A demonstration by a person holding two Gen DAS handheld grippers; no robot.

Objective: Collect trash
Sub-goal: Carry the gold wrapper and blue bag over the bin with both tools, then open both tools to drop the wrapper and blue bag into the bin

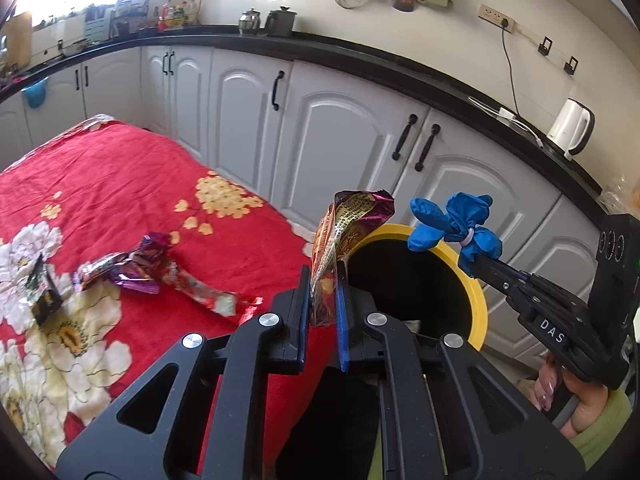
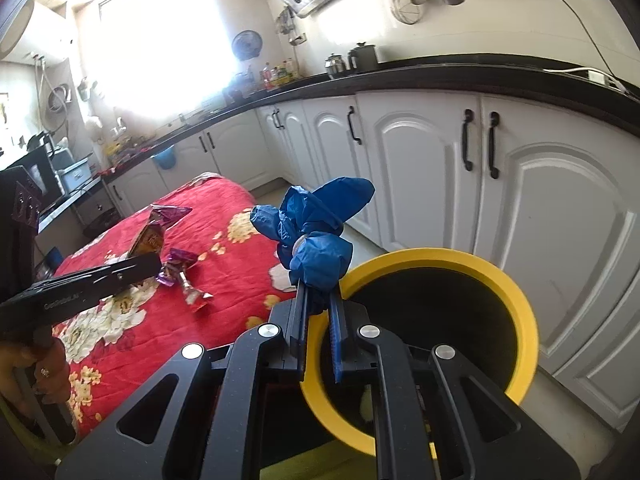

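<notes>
Trash in both grippers: left gripper clamped on a shiny snack wrapper, which stands upright between the blue pads, at the near rim of the yellow bin. Right gripper pinches a crumpled blue glove, knotted with a white band, held above the bin's rim. Bin stands on the floor just beside the corner of the table with the red flowered cloth, in front of white cabinets. More wrappers lie on the cloth near its front edge; a small dark packet sits toward the cloth's left edge. Bin inside is dark, contents unclear. A hand holds the right gripper's handle.
</notes>
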